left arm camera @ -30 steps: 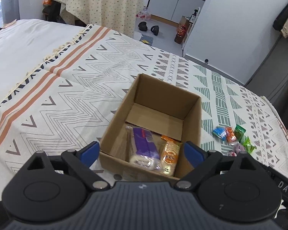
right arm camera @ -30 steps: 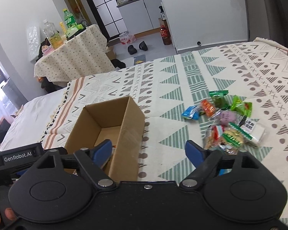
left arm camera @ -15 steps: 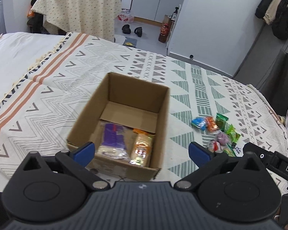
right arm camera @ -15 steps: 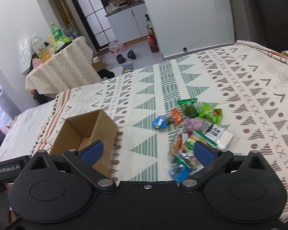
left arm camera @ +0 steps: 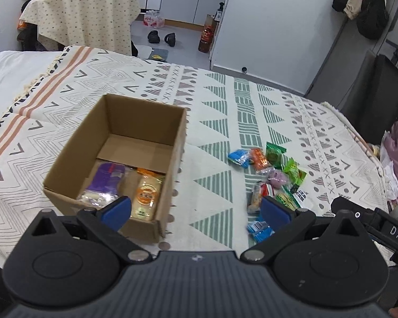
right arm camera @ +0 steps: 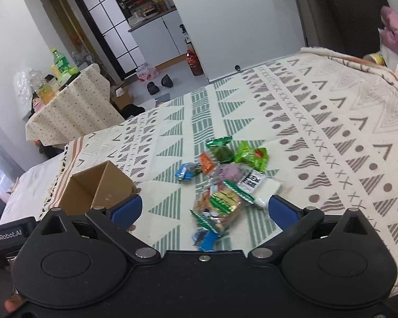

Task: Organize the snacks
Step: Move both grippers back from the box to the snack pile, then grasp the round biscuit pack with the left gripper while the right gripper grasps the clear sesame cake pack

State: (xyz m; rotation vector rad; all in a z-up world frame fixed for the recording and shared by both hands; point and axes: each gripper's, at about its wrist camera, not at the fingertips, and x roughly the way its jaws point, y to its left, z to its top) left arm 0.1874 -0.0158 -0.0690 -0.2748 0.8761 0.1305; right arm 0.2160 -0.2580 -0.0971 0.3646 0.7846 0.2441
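Patterned blanket (left arm camera: 215,122) holds cardboard box (left arm camera: 180,143) beside loose snacks (right arm camera: 225,180).

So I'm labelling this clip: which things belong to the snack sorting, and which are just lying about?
Job:
cardboard box
purple packet and orange packet inside it
loose snack pile
left gripper, right gripper, both open

Lying about:
black shoes
dotted tablecloth
green bottle

left gripper (left arm camera: 196,210): black moulded body, two round hubs, silver pivot screws, blue finger pads (left arm camera: 118,209), ribbed grey housing | right gripper (right arm camera: 203,210): same black body, blue pads (right arm camera: 281,212), silver screws, white "GenRobot.AI" lettering on its side; "DAS" on black bar
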